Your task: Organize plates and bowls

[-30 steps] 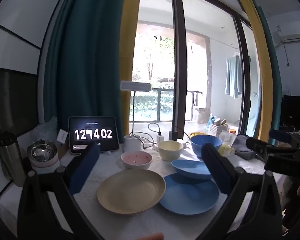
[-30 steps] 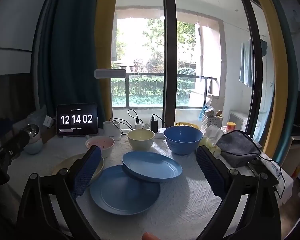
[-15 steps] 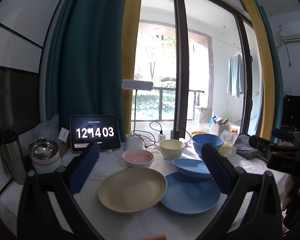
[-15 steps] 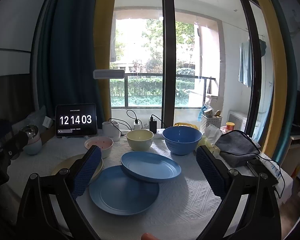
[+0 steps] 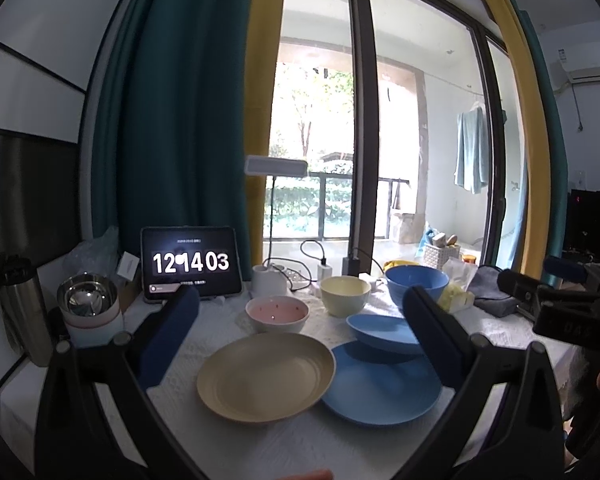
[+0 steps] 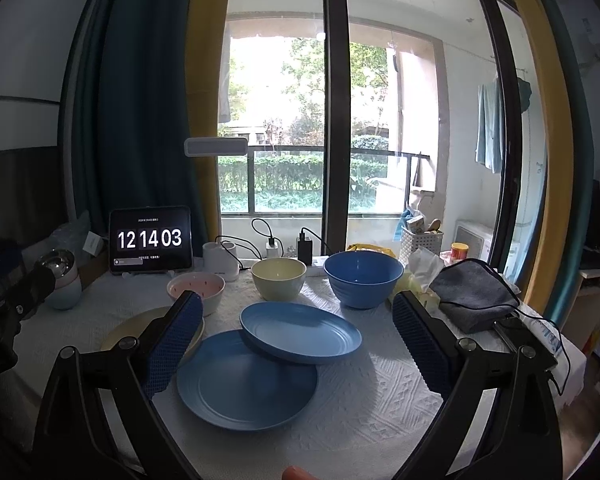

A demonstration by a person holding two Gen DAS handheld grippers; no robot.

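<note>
On the white tablecloth lie a cream plate (image 5: pixel 265 378) (image 6: pixel 120 330), a large blue plate (image 5: pixel 384 388) (image 6: pixel 246 380), and a smaller blue dish (image 5: pixel 380 328) (image 6: pixel 300 332) resting tilted on the blue plate's far rim. Behind them stand a pink bowl (image 5: pixel 277 313) (image 6: pixel 196 289), a cream bowl (image 5: pixel 345 295) (image 6: pixel 278 278) and a big blue bowl (image 5: pixel 416 282) (image 6: pixel 363 278). My left gripper (image 5: pixel 300 320) hovers open above the plates, holding nothing. My right gripper (image 6: pixel 296 332) is open too, framing the blue dish from above the near table edge.
A tablet clock (image 6: pixel 150 239) and a white mug (image 6: pixel 221 261) with chargers stand at the back. A steel bowl on stacked cups (image 5: pixel 87 308) and a flask (image 5: pixel 22 308) sit far left. A grey cloth (image 6: pixel 474 294) and tissues (image 6: pixel 422 266) lie right.
Both grippers drifted slightly; the view shifted a little. The dishes have not moved, and both jaws stay open.
</note>
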